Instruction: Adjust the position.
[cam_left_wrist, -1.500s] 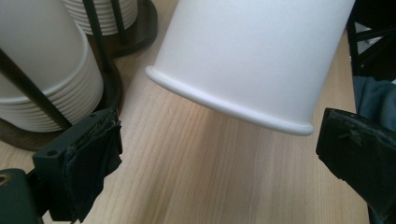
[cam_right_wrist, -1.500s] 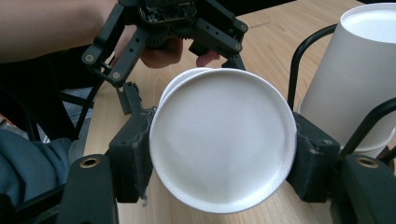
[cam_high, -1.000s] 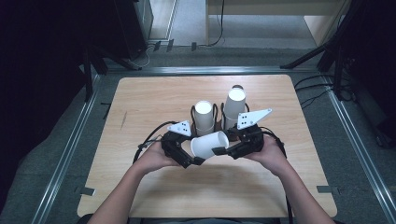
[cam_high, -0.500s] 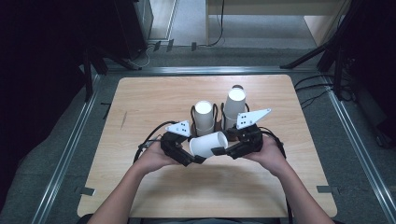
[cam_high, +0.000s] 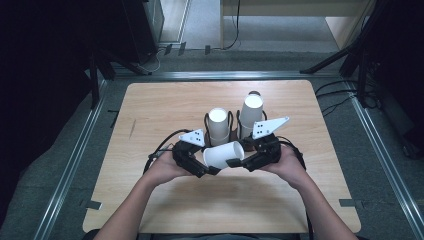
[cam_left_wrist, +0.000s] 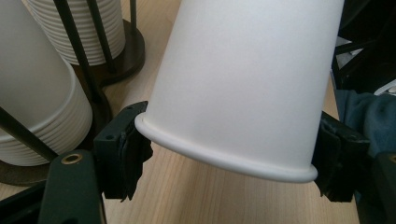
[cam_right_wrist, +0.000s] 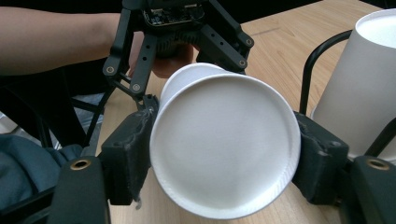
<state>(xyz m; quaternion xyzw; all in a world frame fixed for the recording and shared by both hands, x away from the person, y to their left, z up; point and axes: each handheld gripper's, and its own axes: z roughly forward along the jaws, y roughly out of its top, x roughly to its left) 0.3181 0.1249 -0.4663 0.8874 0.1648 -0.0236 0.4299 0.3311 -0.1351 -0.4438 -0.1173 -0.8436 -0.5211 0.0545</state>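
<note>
both claws, left claw (cam_high: 212, 169) and right claw (cam_high: 235, 162), are clamped on the paper cup (cam_high: 223, 154), center frame; squeezing harder could crush it.

1. No text, label, brand, number or sign can be read in any of the views.
2. The white paper cup (cam_right_wrist: 224, 144) held sideways is blank on its wall and its base.
3. The stacked white paper cups (cam_high: 218, 125) in their dark wire holders carry no print.
4. The light wooden table (cam_high: 165, 105) is unmarked.
</note>
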